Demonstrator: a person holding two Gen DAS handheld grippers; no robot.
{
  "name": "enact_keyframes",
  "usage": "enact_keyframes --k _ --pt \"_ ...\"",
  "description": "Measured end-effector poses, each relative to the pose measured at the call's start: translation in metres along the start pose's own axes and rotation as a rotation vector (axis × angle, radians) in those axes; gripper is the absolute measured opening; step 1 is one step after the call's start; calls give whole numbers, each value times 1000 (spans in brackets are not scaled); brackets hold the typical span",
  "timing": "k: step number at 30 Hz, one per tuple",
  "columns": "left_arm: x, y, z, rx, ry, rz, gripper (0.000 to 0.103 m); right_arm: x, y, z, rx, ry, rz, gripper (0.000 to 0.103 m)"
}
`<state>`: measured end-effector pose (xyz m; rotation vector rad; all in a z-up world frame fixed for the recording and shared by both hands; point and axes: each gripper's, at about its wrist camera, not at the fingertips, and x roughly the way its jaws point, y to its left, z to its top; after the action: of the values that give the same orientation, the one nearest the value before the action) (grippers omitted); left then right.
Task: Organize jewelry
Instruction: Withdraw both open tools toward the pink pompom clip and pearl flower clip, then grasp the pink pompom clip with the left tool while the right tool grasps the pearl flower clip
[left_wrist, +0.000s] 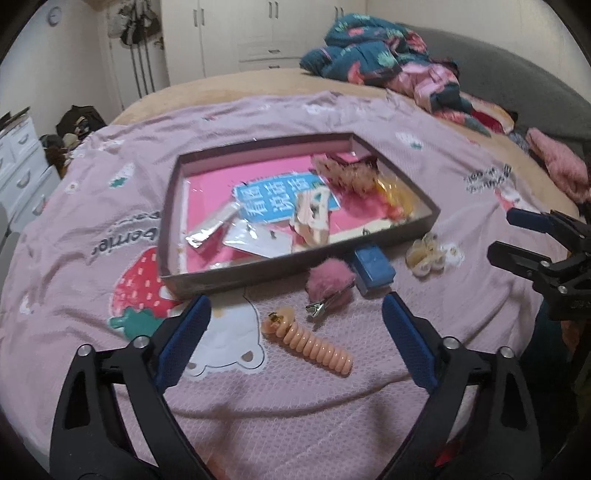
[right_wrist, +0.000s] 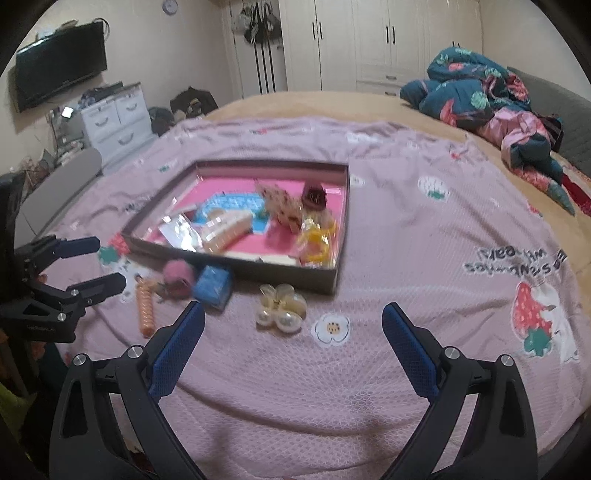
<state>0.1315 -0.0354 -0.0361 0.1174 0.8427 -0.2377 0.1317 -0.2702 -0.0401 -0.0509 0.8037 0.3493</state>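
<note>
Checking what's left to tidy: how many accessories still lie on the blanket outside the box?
4: a peach spiral hair tie nearest the left gripper, a pink pom-pom clip, a blue case against the box, and a pearl claw clip further right.

So I'm looking at a bedroom: big bed (right_wrist: 424, 369) under a pink strawberry-print cover, white wardrobes (right_wrist: 369, 40) along the back wall, a white drawer unit (right_wrist: 114, 118) on the left, black TV (right_wrist: 61, 64) mounted above it, crumpled teal floral quilt (right_wrist: 476, 96) far right.
</note>
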Motion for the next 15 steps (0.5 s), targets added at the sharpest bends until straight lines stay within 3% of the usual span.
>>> enact_keyframes --k 5,15 --pt "27 -9 1 86 60 4 80 28 -2 -4 1 58 -5 96" --pt "58 -9 9 122 123 -44 65 79 -8 3 66 162 64 71"
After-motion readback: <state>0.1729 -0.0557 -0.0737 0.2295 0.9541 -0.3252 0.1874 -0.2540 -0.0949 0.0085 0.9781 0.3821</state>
